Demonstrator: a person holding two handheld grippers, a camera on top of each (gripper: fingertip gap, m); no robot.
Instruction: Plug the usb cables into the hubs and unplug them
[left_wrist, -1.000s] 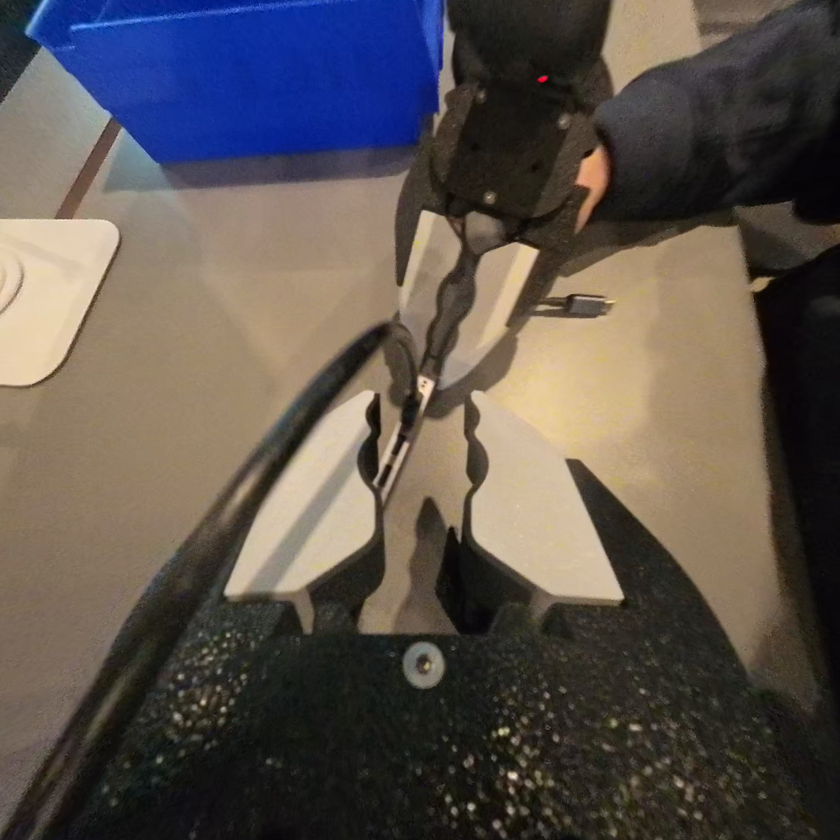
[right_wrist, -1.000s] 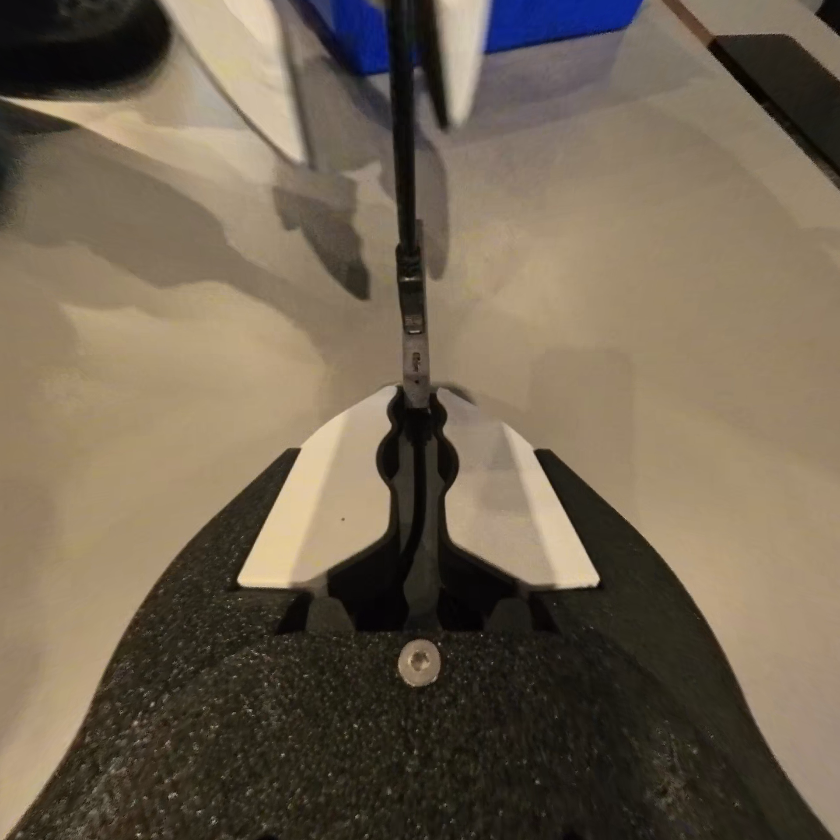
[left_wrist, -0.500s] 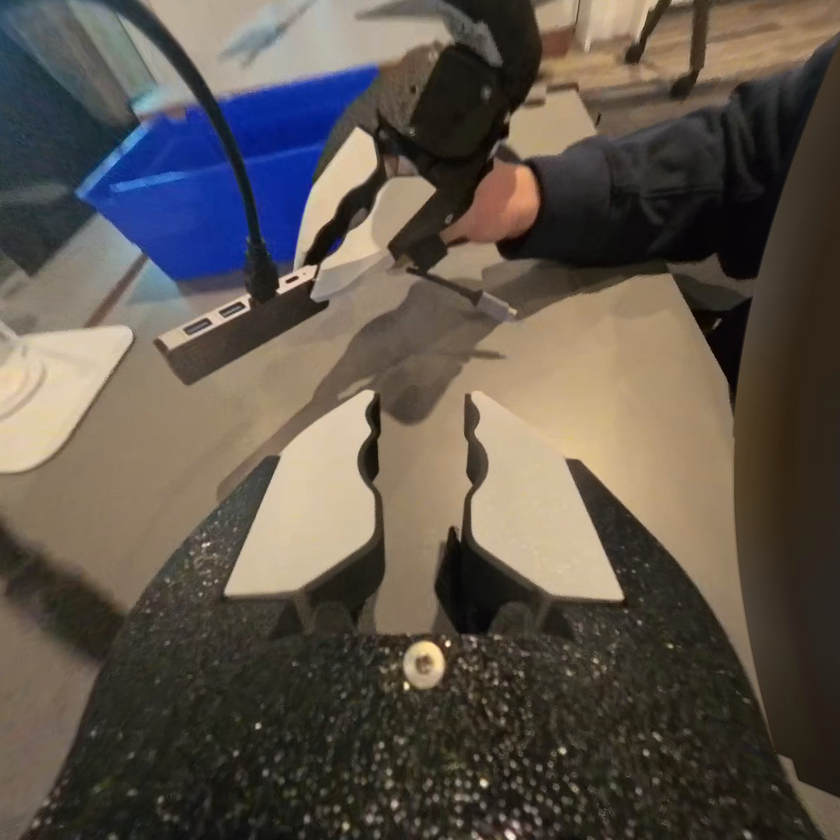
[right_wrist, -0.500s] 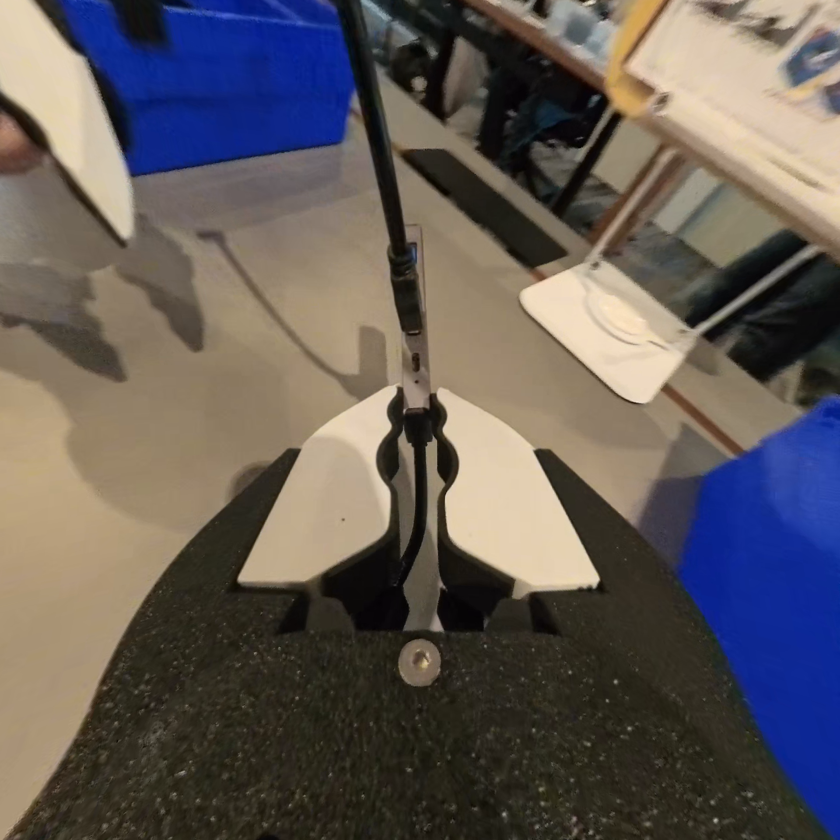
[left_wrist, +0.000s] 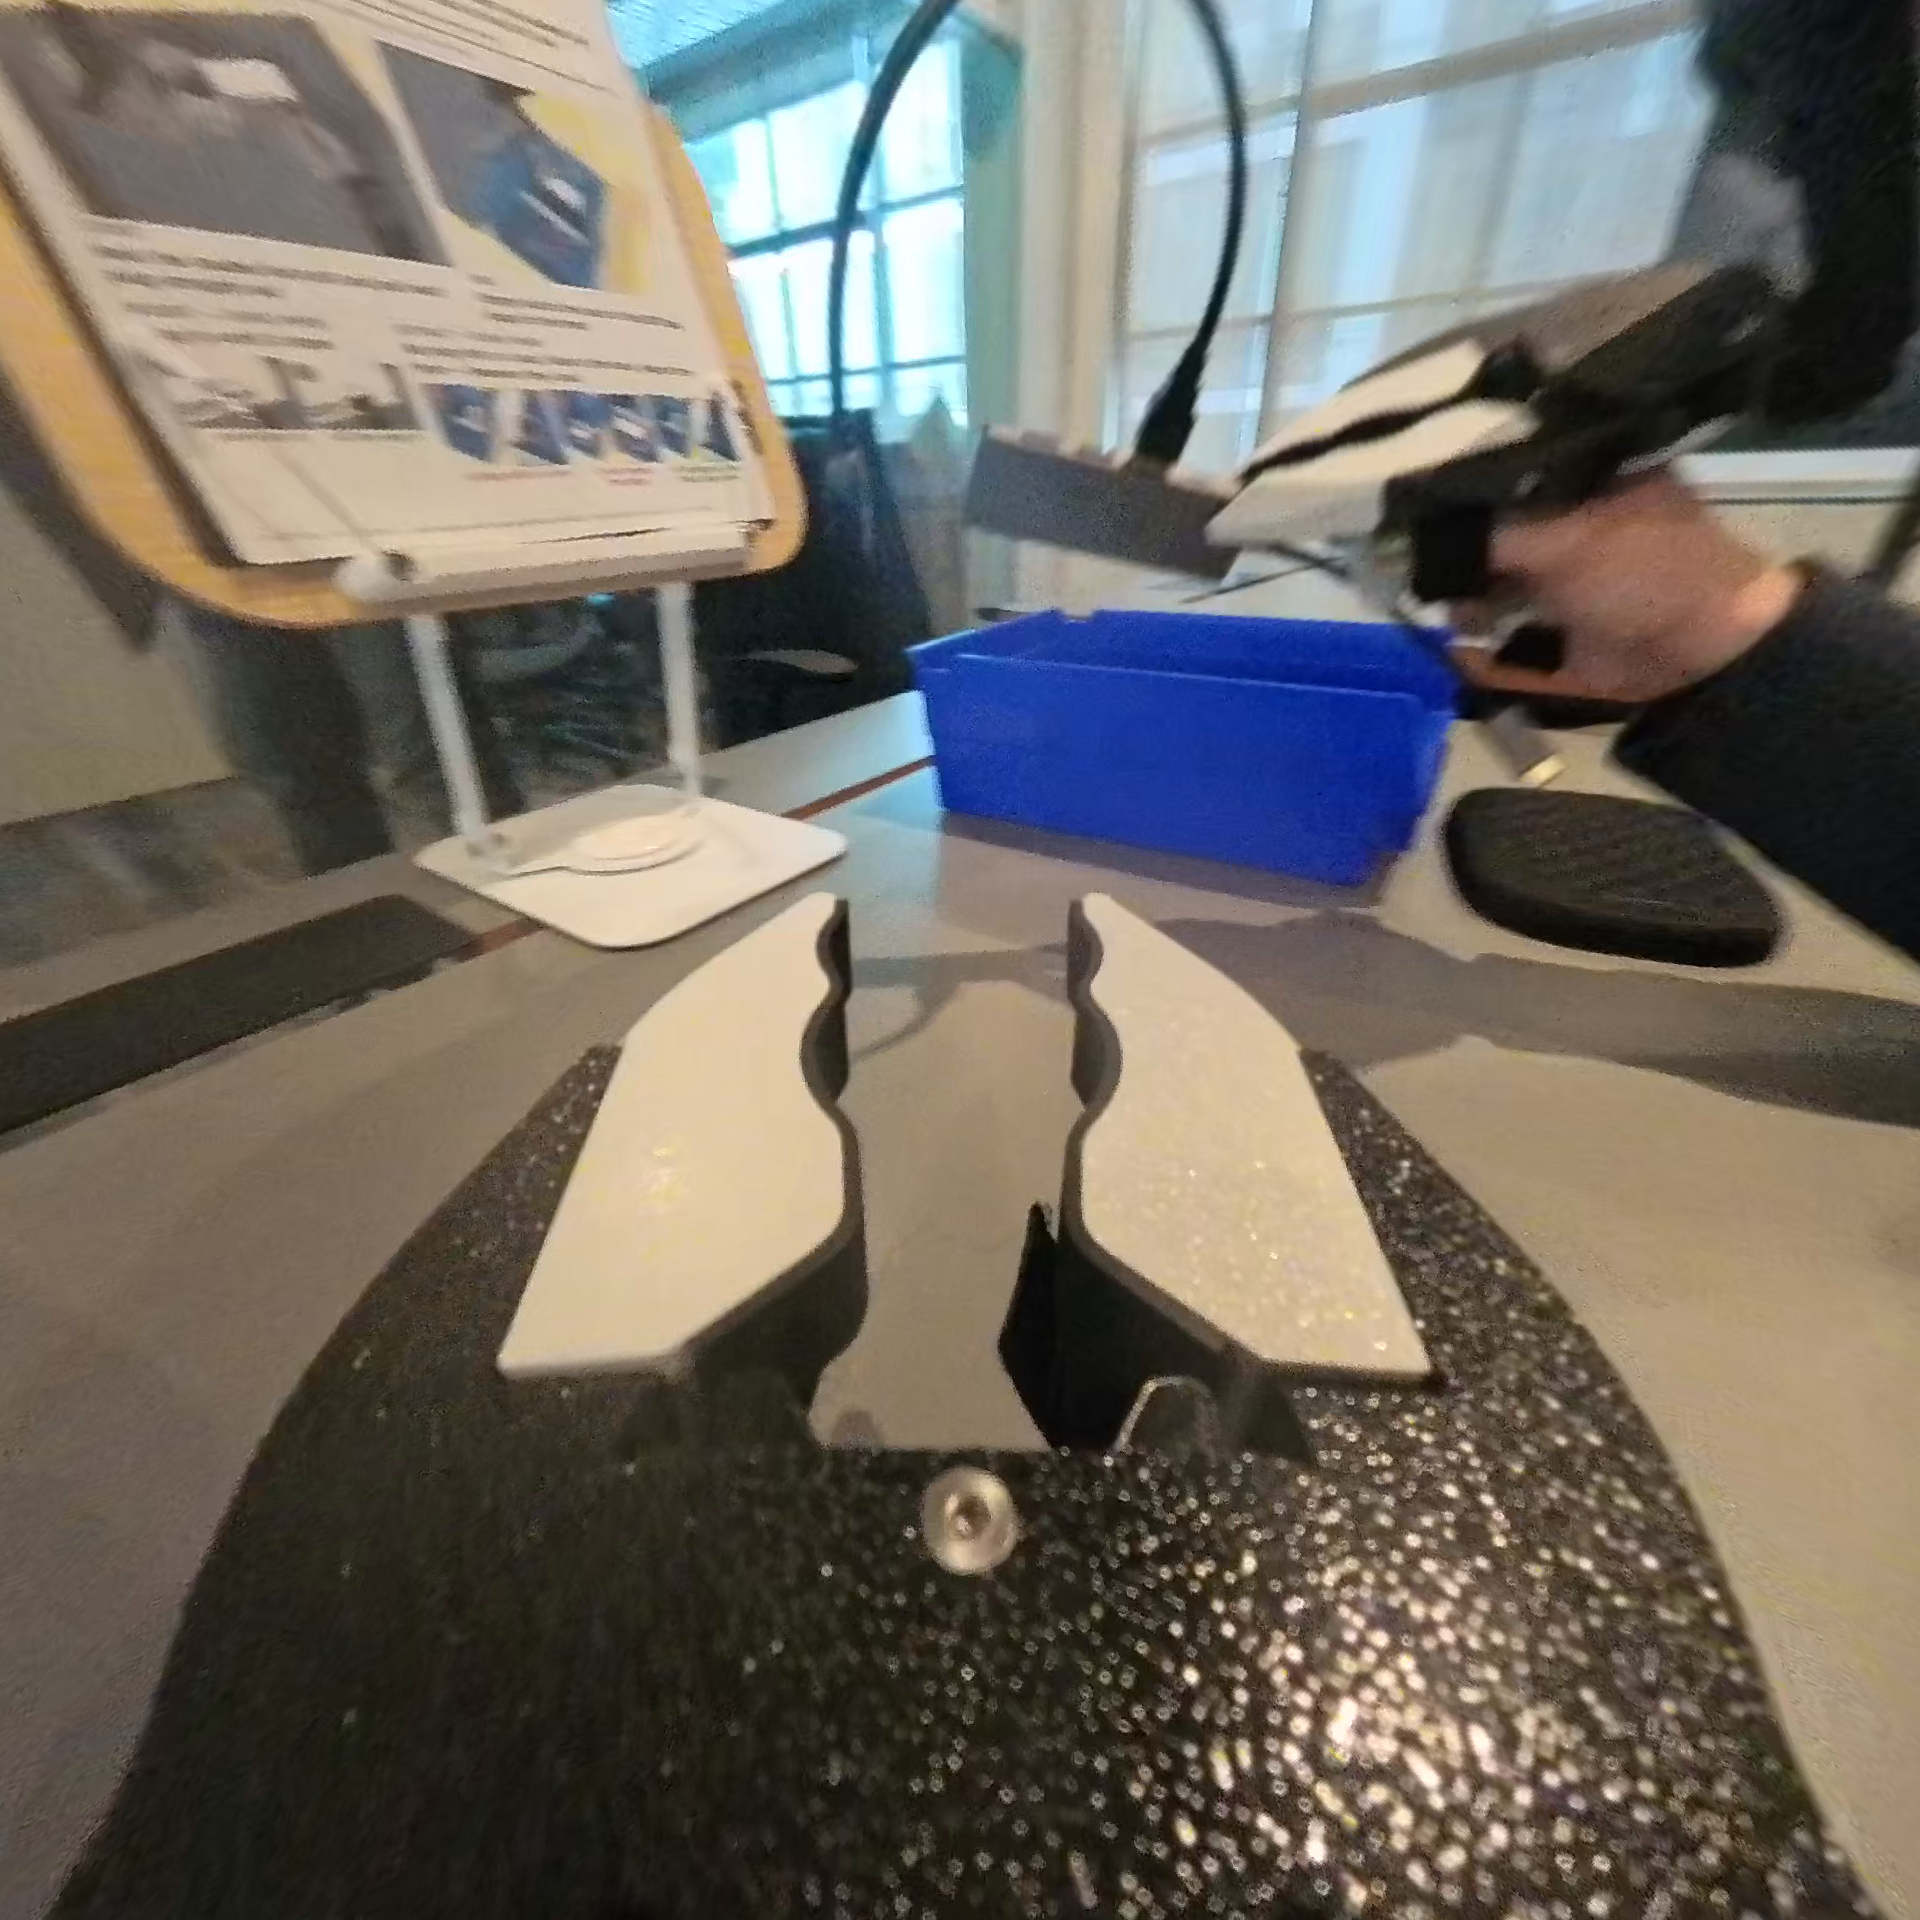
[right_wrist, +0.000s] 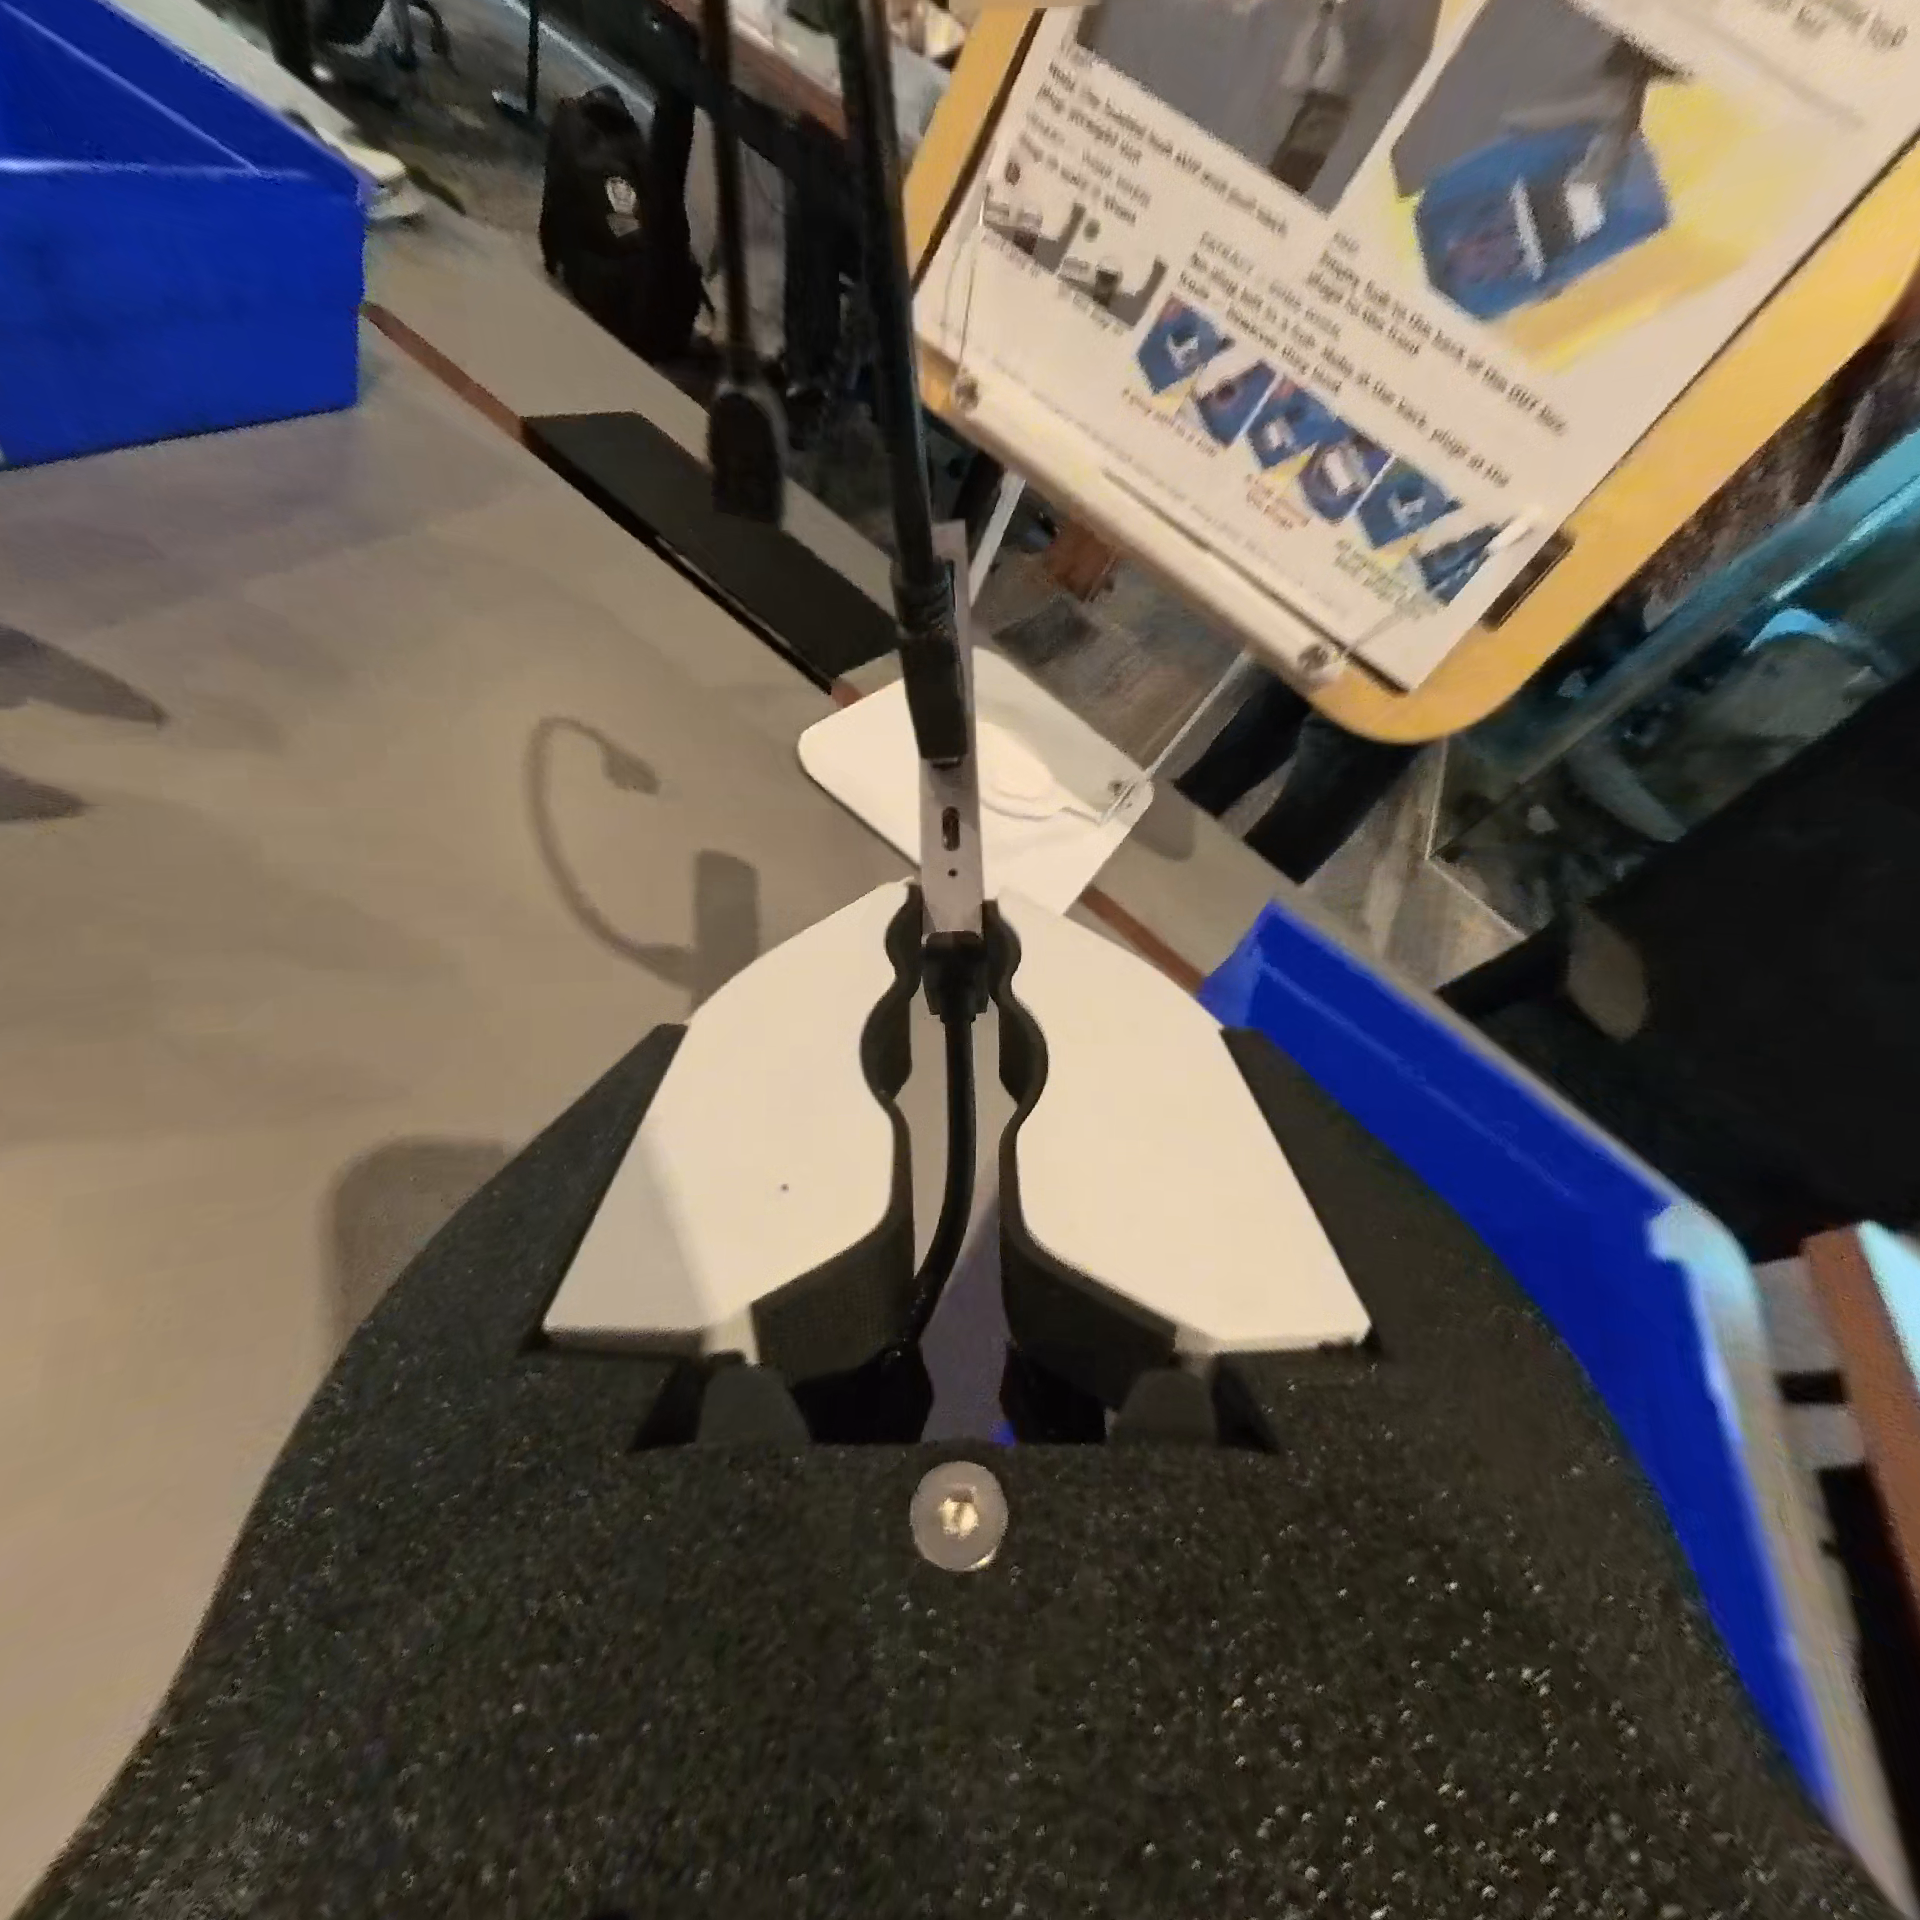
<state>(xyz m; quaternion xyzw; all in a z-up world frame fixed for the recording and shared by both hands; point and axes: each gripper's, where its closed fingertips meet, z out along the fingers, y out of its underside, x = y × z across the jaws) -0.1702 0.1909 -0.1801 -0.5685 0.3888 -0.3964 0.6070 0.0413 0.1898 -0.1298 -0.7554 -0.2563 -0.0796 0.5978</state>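
My right gripper (right_wrist: 951, 909) is shut on the end of a slim grey USB hub (right_wrist: 954, 821), held edge-on in the air. A black USB cable (right_wrist: 904, 416) is plugged into the hub and rises out of view. The hub's own short black lead (right_wrist: 951, 1122) runs back between the fingers. In the left wrist view the right gripper (left_wrist: 1242, 509) holds the hub (left_wrist: 1091, 499) high at the upper right, with the black cable (left_wrist: 1195, 353) arching up from it. My left gripper (left_wrist: 956, 914) is open and empty, low over the grey table (left_wrist: 312, 1143).
A blue bin (left_wrist: 1184, 727) stands at the table's back; another blue bin edge (right_wrist: 1507, 1195) is near the right gripper. A yellow-backed instruction board on a white stand (left_wrist: 634, 862) is at the left. A black pad (left_wrist: 1610, 873) lies at the right. A person's hand and dark sleeve (left_wrist: 1766, 707) hold the right gripper.
The right gripper has lifted the hub with its plugged-in cable well above the table. The left gripper has let go of the cable, drawn back and tilted up, open.
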